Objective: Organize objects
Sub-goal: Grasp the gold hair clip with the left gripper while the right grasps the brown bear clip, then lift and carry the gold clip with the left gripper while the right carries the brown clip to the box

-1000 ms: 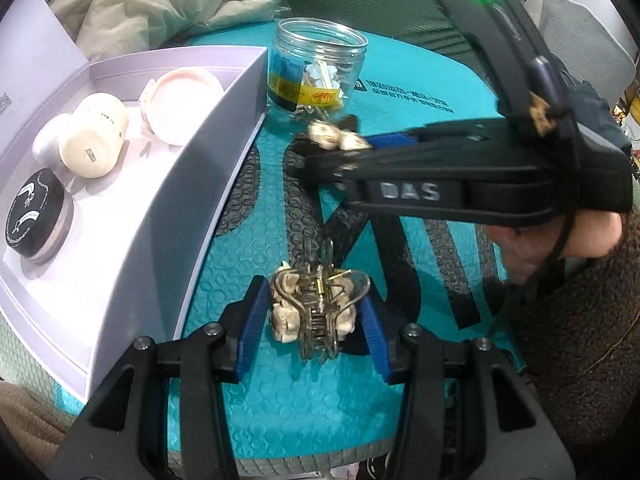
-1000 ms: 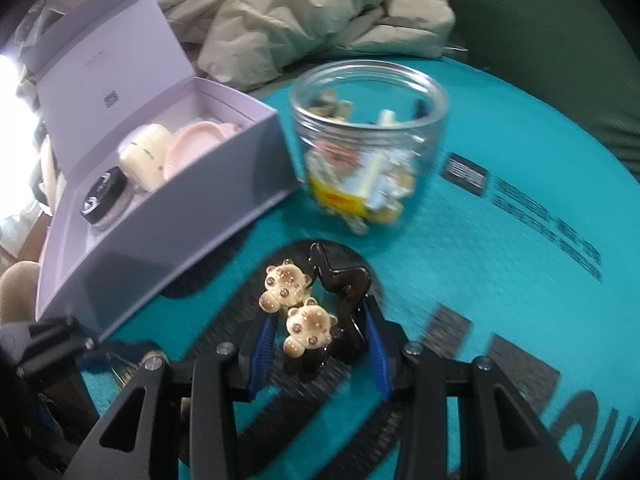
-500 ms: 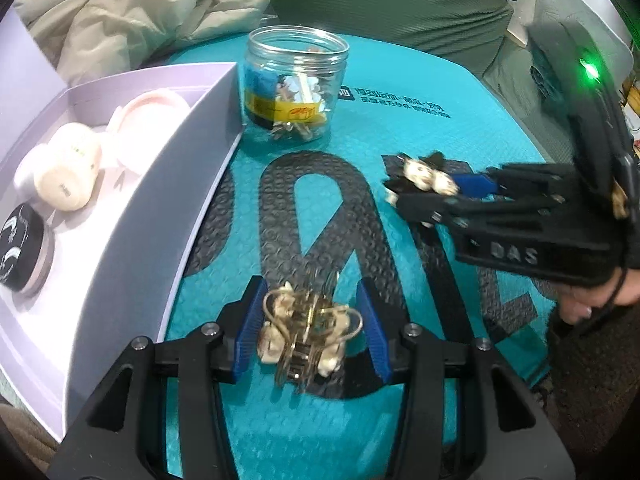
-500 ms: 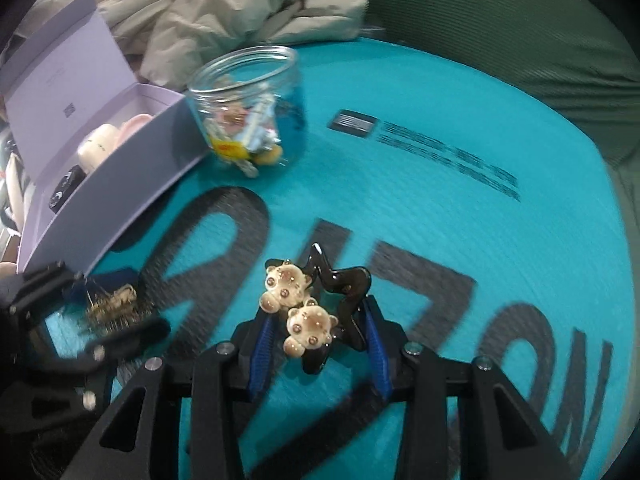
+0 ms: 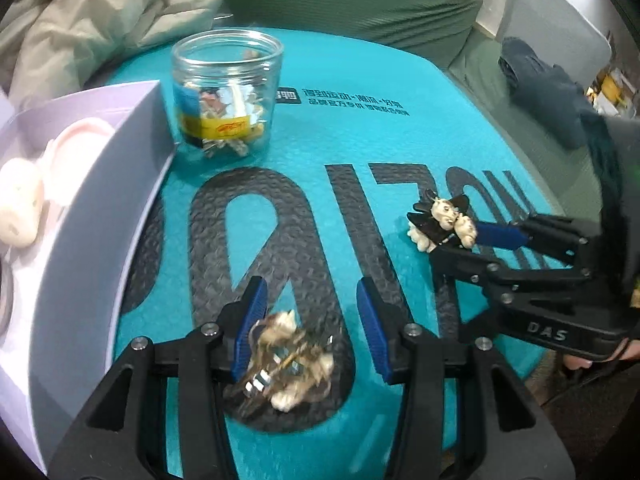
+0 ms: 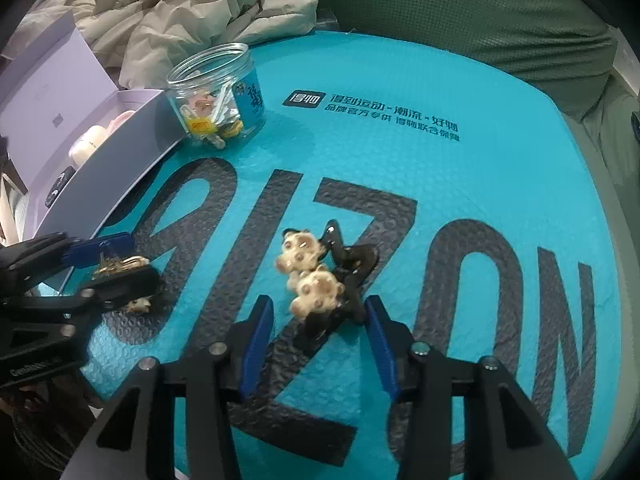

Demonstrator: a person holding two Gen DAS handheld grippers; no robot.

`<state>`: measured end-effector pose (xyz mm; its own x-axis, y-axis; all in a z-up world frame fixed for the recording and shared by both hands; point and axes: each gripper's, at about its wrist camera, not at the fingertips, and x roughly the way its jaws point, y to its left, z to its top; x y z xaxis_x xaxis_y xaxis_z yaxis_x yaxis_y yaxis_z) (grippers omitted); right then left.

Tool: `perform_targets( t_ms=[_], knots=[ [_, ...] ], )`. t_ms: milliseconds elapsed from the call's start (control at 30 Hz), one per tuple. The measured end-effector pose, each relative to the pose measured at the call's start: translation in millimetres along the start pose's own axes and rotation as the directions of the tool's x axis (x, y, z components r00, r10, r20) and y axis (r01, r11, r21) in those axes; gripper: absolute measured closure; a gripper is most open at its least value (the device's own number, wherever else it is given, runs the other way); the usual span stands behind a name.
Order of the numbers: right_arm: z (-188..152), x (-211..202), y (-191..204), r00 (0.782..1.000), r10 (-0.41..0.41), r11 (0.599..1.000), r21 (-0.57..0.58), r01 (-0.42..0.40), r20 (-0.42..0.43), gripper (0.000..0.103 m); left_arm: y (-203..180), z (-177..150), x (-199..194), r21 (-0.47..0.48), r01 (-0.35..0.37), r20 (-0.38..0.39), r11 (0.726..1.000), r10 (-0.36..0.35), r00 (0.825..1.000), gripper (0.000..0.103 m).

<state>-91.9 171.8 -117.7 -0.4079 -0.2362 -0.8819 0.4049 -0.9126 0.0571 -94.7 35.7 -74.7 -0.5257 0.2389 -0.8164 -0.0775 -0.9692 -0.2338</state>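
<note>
Jar (image 5: pixel 227 92) beside box (image 5: pixel 120 184) — unobstructed

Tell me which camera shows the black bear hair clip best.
Right wrist view: the black bear clip sits near the centre, large, with both bears facing the camera, though slightly blurred. The left wrist view shows the same clip small, far to the right and side-on.

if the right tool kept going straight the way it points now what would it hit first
Most likely the black hair clip with two bears, which sits between the right tool's opening fingers and just ahead of them. Under and beyond it is the teal mat. Depth is hard to judge; the clip looks blurred.
</note>
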Motion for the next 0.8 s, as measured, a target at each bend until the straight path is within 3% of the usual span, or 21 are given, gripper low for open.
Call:
perform_targets(
  t_ms=[100,167,267,567,700,800],
  knots=[
    [-5.5,-2.0,5.7,1.0,0.027,1.0,0.009,-0.027,0.003,0.048,6.8,-4.5,-12.9,-0.012,-0.043,-0.003,0.999,0.043,0.999,0.054],
    [-10.9,-5.2,9.4,0.999,0.051,0.999,0.009,-0.051,0.012,0.048,10.9,-11.5,-23.1,-0.025,-0.057,0.004,0.998,0.057,0.998,0.044],
    [-13.7,-7.1,16.9,0.997,0.068,0.998,0.009,-0.069,0.022,0.048,14.4,-20.1,-34.8,-0.031,-0.089,0.021,0.996,0.089,0.996,0.04],
    [-16.9,-19.4,-1.1,0.994,0.056,0.992,0.108,-0.066,0.092,0.048,13.2,-31.8,-17.4,-0.027,-0.071,-0.038,0.997,0.07,0.997,0.04],
    [-16.2,-12.7,-8.8,0.995,0.05,0.986,0.152,-0.063,0.09,0.048,7.7,-34.1,-15.4,0.003,-0.097,-0.014,0.995,0.097,0.995,0.04],
    [-15.8,-11.8,-8.0,0.994,0.05,0.986,0.154,-0.065,0.099,0.048,2.3,-36.0,-12.9,0.026,-0.162,-0.007,0.986,0.162,0.987,0.05]
  ],
)
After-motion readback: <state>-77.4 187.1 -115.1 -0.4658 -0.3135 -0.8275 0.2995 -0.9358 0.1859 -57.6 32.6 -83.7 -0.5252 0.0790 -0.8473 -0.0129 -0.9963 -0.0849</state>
